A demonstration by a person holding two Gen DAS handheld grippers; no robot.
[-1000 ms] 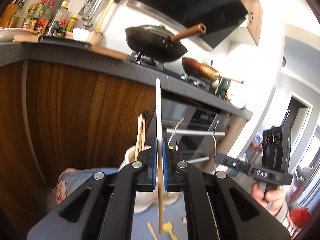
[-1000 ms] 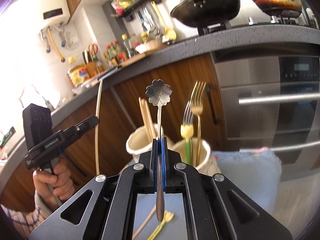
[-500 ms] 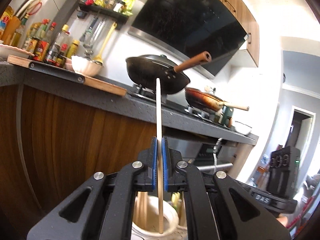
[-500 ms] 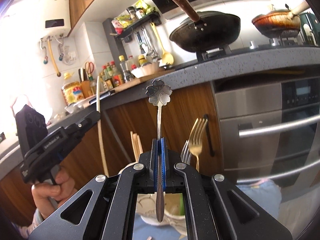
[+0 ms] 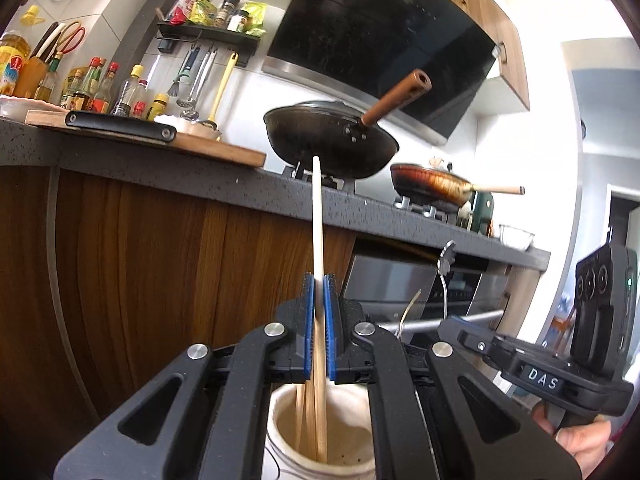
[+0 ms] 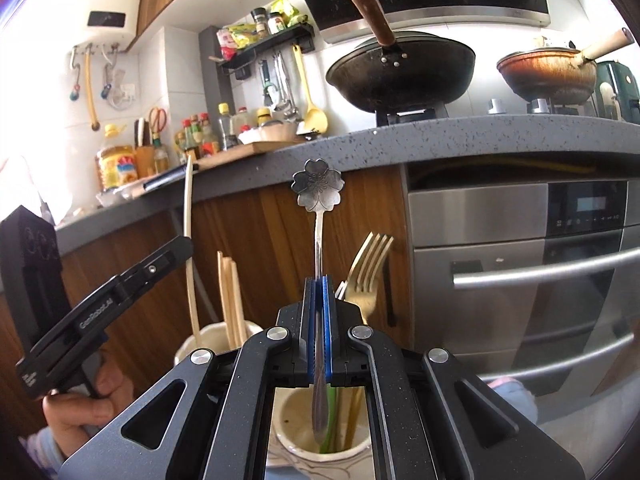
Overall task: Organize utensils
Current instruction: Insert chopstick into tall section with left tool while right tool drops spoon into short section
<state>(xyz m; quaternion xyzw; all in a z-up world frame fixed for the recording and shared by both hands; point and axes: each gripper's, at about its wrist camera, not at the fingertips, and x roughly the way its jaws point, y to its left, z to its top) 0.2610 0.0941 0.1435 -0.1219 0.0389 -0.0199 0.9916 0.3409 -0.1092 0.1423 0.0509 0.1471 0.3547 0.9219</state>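
My left gripper point(image 5: 319, 280) is shut on a long pale wooden chopstick point(image 5: 317, 216) held upright. Its lower end reaches into a cream ceramic cup point(image 5: 280, 440) that holds other wooden chopsticks. My right gripper point(image 6: 319, 280) is shut on a silver spoon with a flower-shaped end point(image 6: 318, 192), also upright. The spoon's lower end hangs inside a second cream cup point(image 6: 288, 436) holding a gold fork point(image 6: 370, 264) and a green-handled utensil. In the right wrist view the left gripper point(image 6: 176, 246) with its chopstick point(image 6: 188, 232) stands over the chopstick cup point(image 6: 188, 350) at the left.
Behind both cups stands a wooden cabinet front point(image 5: 160, 280) under a dark stone counter point(image 6: 480, 136). A steel oven point(image 6: 520, 280) is at the right. A black wok point(image 5: 332, 144) and a brown pan point(image 5: 428, 184) sit on the stove. A blue cloth point(image 6: 516, 396) lies under the cups.
Both grippers have come down over the cups. The chopstick's lower end now sits inside the chopstick cup, and the spoon's lower end has sunk into the fork cup.
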